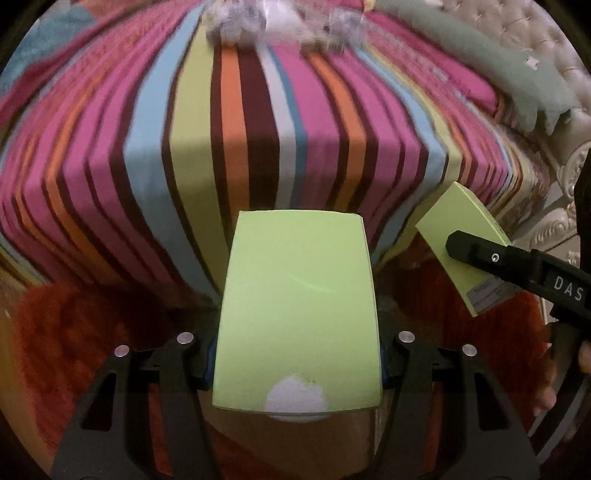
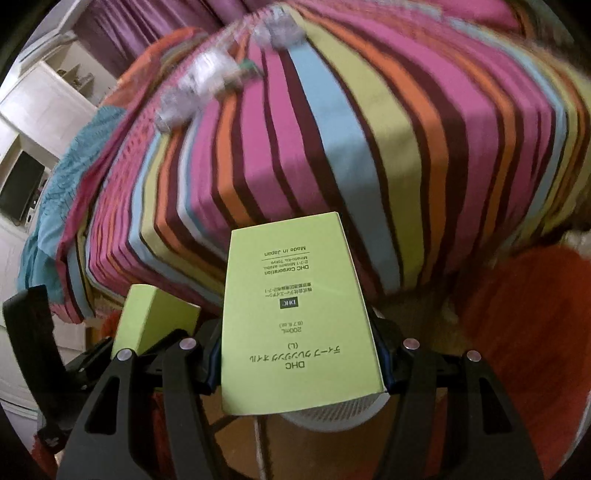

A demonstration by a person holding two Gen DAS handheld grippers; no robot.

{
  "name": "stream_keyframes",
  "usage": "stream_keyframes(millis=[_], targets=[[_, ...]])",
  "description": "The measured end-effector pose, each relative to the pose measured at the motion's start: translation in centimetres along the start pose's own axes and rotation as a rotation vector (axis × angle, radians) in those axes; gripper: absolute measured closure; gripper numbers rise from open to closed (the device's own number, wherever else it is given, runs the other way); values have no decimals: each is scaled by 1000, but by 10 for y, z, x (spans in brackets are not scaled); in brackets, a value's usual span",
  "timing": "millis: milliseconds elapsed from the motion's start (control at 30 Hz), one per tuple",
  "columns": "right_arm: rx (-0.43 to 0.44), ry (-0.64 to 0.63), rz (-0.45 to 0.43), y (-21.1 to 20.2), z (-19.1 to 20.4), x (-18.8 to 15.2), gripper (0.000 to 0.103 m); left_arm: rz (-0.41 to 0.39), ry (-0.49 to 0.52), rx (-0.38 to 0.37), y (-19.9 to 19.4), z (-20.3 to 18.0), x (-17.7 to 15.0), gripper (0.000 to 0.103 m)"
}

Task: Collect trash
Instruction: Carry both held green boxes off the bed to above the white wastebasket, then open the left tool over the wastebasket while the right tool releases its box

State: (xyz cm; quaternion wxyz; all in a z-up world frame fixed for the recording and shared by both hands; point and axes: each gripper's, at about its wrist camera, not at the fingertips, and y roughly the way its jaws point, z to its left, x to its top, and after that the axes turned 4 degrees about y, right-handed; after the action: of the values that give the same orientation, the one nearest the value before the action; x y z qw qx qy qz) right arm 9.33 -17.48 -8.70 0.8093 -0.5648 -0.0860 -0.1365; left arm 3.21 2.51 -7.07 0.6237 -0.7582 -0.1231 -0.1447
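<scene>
Left gripper [image 1: 297,363]: clamped on a plain green box [image 1: 297,314], jaws pressing its 2 sides, box standing up between them and pointing out toward the bed.
Right gripper [image 2: 301,363]: same story, closed on the printed green box [image 2: 295,314], the one with the DHC lettering and "Made in Japan" on its face, held firmly by its 2 sides.
Cross-check: in the left wrist view the printed box and the right gripper's black finger show at the right edge; in the right wrist view the plain box pokes up at the lower left. The 2 hands ride close beside each other.
Bin: a white mesh basket [image 2: 332,413] peeks out just under the printed box in the right view; a pale round patch beneath the plain box in the left view may be the same thing, hard to say.
Still on the bed: crumpled clear wrappers [image 1: 236,26] lie on the striped bedspread [image 1: 258,110] at the far side, well apart from both grippers, blurred. At least 2 clumps, possibly more.
Floor: red rug [image 1: 74,332] below the bed edge, no loose trash visible on it.
Done so far: 2 boxes picked up and in hand.
Left to do: my read is both boxes need dropping into the basket, then the wrappers need fetching.
Progress call: early to middle, nothing visibly binned.
</scene>
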Motion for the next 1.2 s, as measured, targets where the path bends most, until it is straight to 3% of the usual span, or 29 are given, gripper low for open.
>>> stream_keyframes(millis=[233, 733, 1100, 1133, 1200], targets=[[-2, 97, 187, 40, -23, -15, 45, 190, -82, -44, 44, 12, -16, 44], [-38, 293, 472, 124, -61, -31, 45, 486, -175, -86, 129, 15, -25, 44], [-87, 336, 560, 161, -69, -40, 44, 637, -294, -109, 180, 28, -42, 44], [-95, 343, 568, 163, -70, -41, 43, 653, -309, -118, 183, 28, -44, 43], [-113, 359, 583, 167, -72, -42, 27, 688, -331, -116, 190, 31, -49, 23]])
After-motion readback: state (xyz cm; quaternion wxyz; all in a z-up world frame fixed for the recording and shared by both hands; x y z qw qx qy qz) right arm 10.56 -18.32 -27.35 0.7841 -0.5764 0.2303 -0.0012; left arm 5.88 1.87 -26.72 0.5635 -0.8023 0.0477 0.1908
